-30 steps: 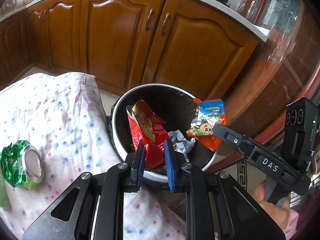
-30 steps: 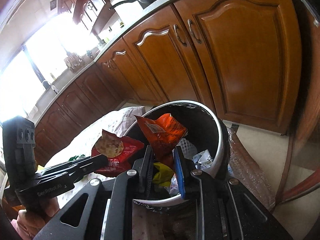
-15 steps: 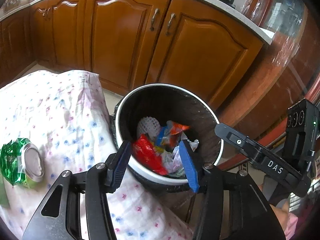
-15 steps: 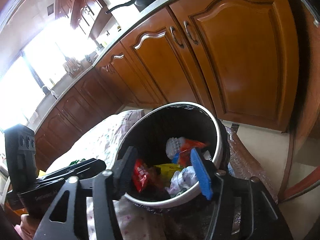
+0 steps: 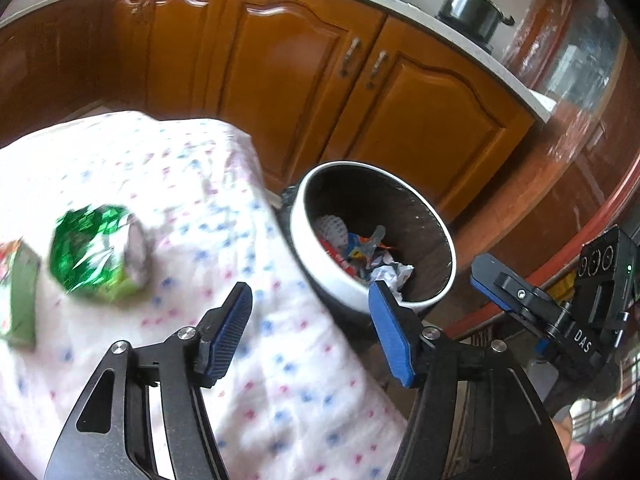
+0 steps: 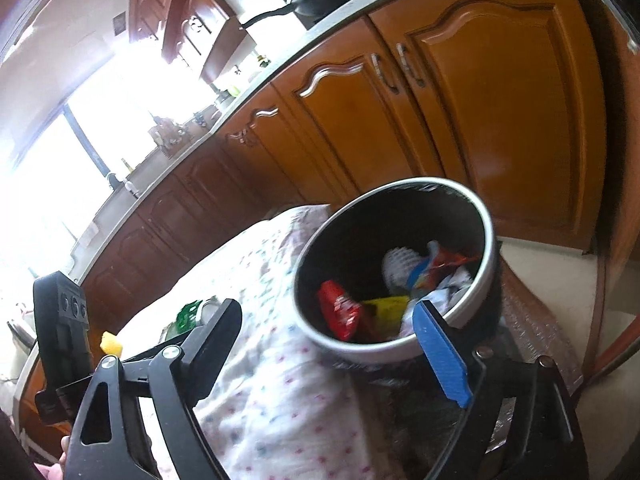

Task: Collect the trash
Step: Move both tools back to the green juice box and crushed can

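Both wrappers now down in round white-rimmed black trash bin [image 5: 434, 222]! Left tongs [image 5: 310, 334], right tongs [image 6: 340, 354] opening, empty. Next: crumpled green foil bag [image 5: 94, 252], left of frame, on floral-clothed counter [image 5: 168, 168].

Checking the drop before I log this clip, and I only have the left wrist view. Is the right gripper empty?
Observer: Yes. The right gripper is opening with nothing between its fingers, just short of the bin.
Operator: Anything in the bin I'm missing?
Observer: A yellow wrapper beside the red packet.
Operator: More trash left out?
Observer: Past the green packet lies a small yellow thing; I can't tell what it is.
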`<move>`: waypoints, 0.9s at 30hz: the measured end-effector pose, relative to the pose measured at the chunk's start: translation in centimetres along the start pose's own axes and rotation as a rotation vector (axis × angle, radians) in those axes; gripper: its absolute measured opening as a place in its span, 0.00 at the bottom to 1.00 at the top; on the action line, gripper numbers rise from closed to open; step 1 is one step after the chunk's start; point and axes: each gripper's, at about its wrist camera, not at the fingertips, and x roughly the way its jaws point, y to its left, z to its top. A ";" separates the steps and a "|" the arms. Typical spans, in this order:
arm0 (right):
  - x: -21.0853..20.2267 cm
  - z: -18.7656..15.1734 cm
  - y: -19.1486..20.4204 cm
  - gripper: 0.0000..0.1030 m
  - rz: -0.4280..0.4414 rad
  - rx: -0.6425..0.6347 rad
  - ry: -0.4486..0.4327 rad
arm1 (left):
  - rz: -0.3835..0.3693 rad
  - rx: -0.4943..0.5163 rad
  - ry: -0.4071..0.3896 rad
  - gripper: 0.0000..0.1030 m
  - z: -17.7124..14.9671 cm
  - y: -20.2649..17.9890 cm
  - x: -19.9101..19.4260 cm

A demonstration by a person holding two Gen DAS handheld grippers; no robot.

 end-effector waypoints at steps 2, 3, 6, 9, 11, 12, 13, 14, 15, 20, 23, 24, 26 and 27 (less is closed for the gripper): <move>0.1 -0.5 0.8 0.88 0.008 -0.009 0.006 | 0.023 -0.008 -0.013 0.61 -0.6 0.6 -0.9; 0.2 -0.7 1.3 0.88 0.015 -0.013 0.010 | 0.053 -0.010 -0.021 0.61 -1.0 1.2 -1.4; 0.8 -1.6 2.6 0.88 0.032 -0.022 0.028 | 0.099 -0.026 -0.043 0.65 -1.9 2.5 -2.6; 1.4 -2.5 3.9 0.88 0.050 -0.032 0.049 | 0.178 -0.058 -0.087 0.72 -2.9 4.5 -4.0; 1.9 -3.0 4.7 0.88 0.061 -0.040 0.063 | 0.205 -0.078 -0.104 0.73 -3.5 5.7 -4.7; 2.1 -3.3 5.1 0.88 0.065 -0.043 0.068 | 0.209 -0.086 -0.108 0.73 -3.8 6.5 -5.1; 2.4 -3.5 5.5 0.88 0.069 -0.048 0.074 | 0.220 -0.093 -0.107 0.73 -4.0 6.9 -5.2; 2.7 -3.8 6.0 0.88 0.074 -0.054 0.081 | 0.227 -0.099 -0.109 0.73 -4.2 7.5 -5.5; 2.9 -4.0 6.4 0.88 0.078 -0.058 0.086 | 0.235 -0.103 -0.113 0.73 -4.4 8.1 -5.9; 4.4 -5.0 8.3 0.88 0.099 -0.077 0.119 | 0.303 -0.106 -0.133 0.73 -5.5 10.5 -7.6; 5.4 -5.5 9.4 0.88 0.111 -0.087 0.137 | 0.325 -0.121 -0.132 0.73 -5.9 12.1 -8.4; 5.7 -5.7 9.8 0.88 0.111 -0.092 0.142 | 0.331 -0.126 -0.134 0.73 -6.0 12.5 -8.6; 6.3 -5.9 10.3 0.88 0.113 -0.098 0.148 | 0.348 -0.135 -0.140 0.73 -6.1 13.4 -9.1; 6.6 -5.9 10.7 0.88 0.114 -0.101 0.152 | 0.355 -0.143 -0.139 0.73 -6.2 14.0 -9.2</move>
